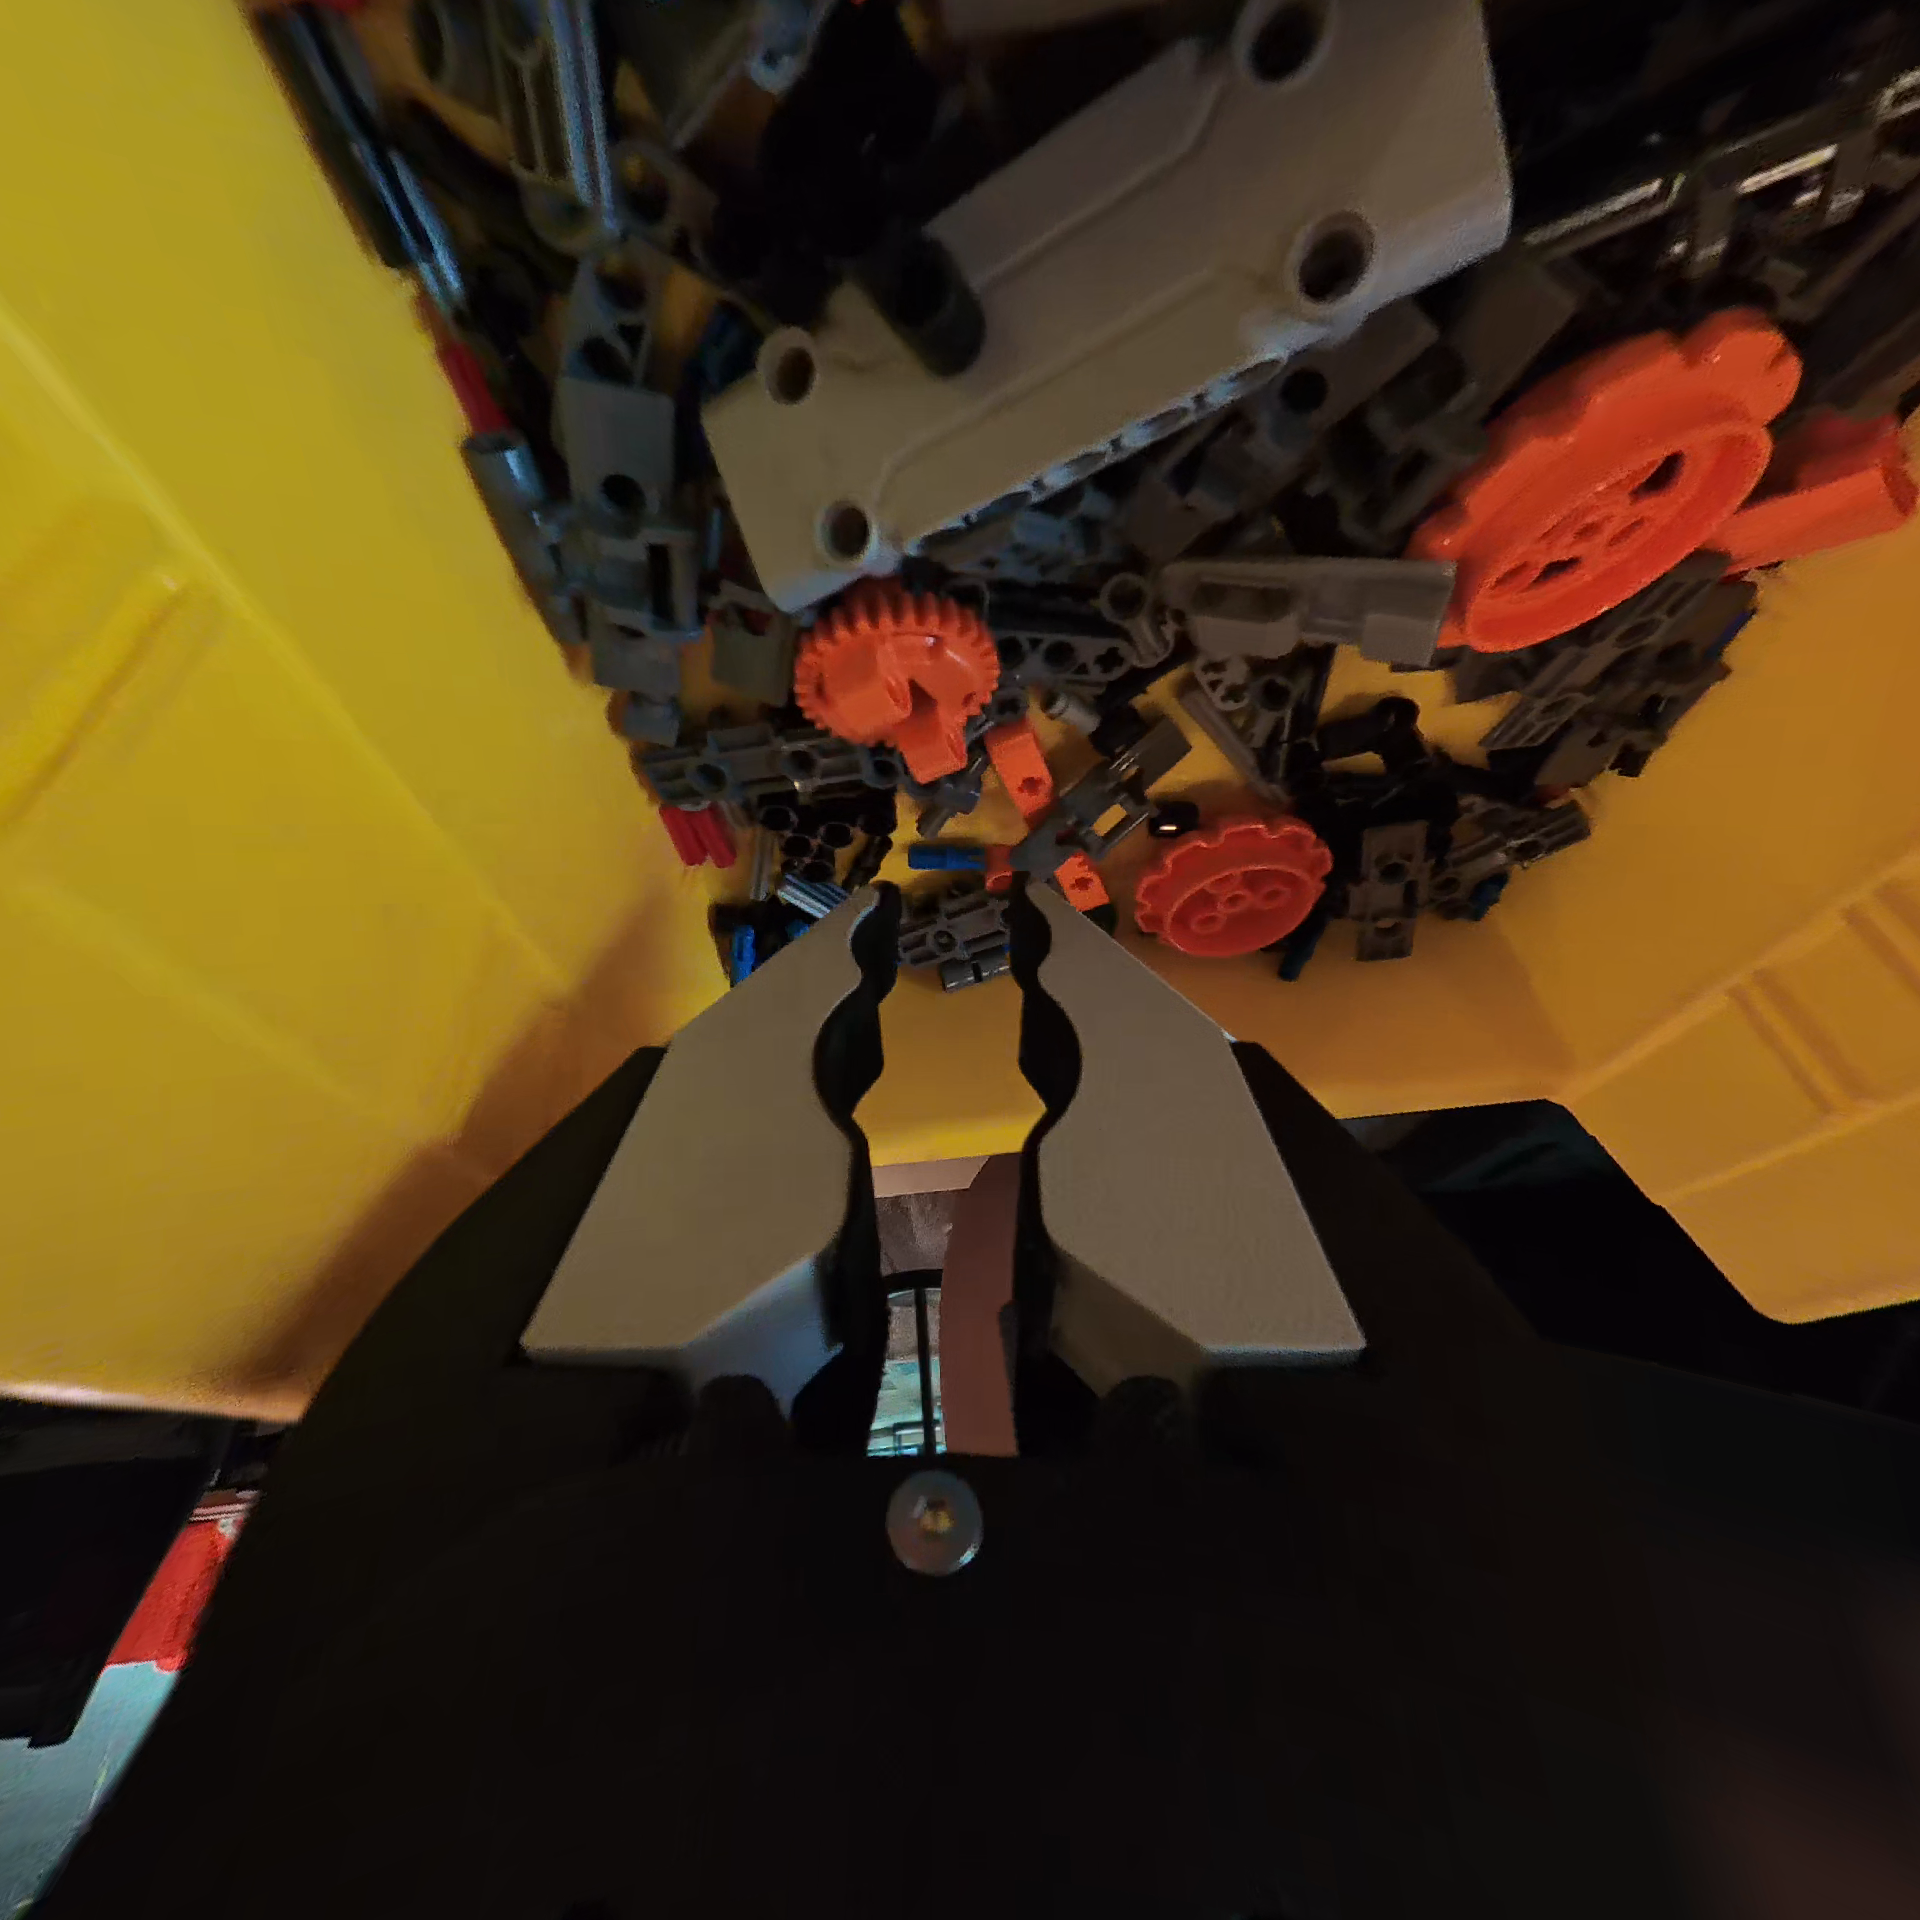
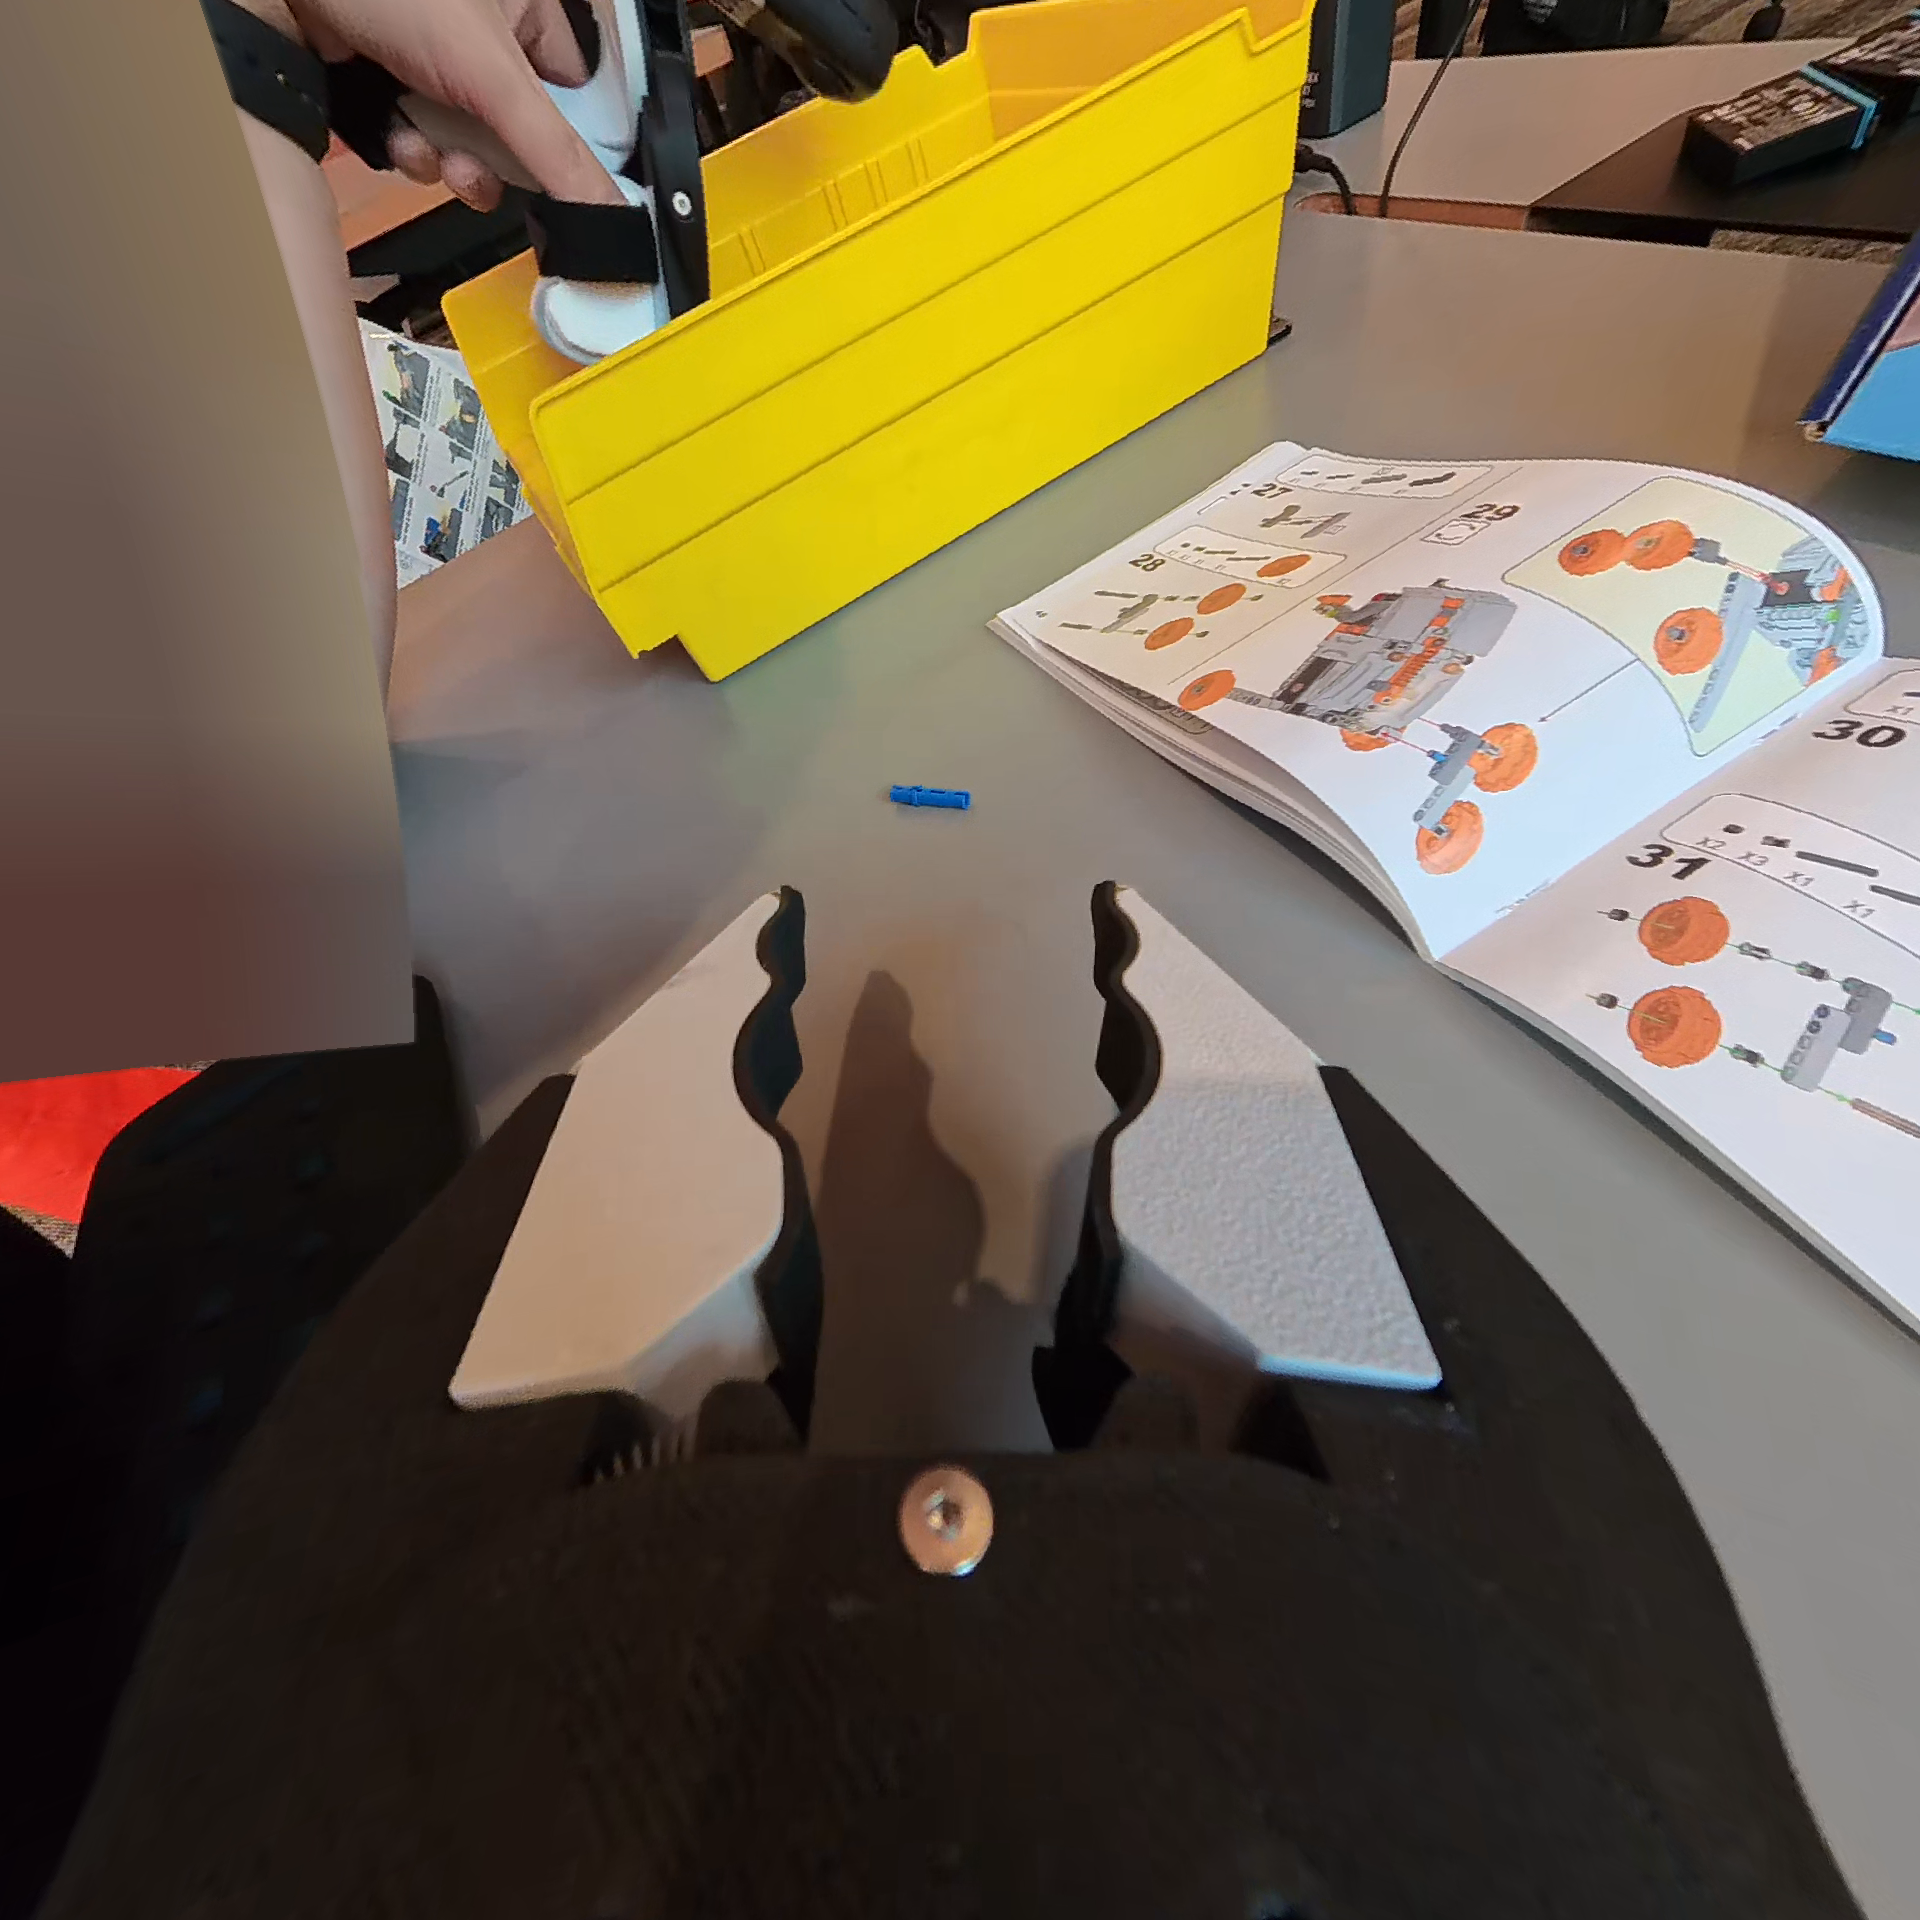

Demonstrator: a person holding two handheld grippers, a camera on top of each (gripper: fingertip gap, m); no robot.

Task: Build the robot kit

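Note:
My left gripper point(image 1: 954, 914) is down inside a yellow bin point(image 1: 260, 727), over a heap of small building parts. Its jaws stand narrowly open, one on each side of a dark grey connector point(image 1: 951, 940); I cannot tell if they touch it. Close by lie an orange gear point(image 1: 894, 665), a small orange wheel point(image 1: 1231, 883) and a blue pin point(image 1: 945, 857). My right gripper point(image 2: 948, 899) is open and empty above the grey table point(image 2: 1351, 343). A blue pin point(image 2: 930, 797) lies on the table just beyond its tips.
A large light grey block point(image 1: 1122, 291) and a big orange wheel point(image 1: 1600, 499) lie deeper in the heap. In the right wrist view the yellow bin point(image 2: 914, 395) stands tilted at the back, where a hand point(image 2: 488, 94) holds the left gripper. An open instruction booklet point(image 2: 1507, 727) lies right, a leaflet point(image 2: 436, 447) left. The tips of one gripper are about 30 centimeters away from the tips of the other. To reach the small orange wheel point(image 1: 1231, 883) in a straight line is about 4 centimeters for my left fingers, about 25 centimeters for my right. Between my left fingertips and the orange gear point(image 1: 894, 665) there is roughly 5 centimeters.

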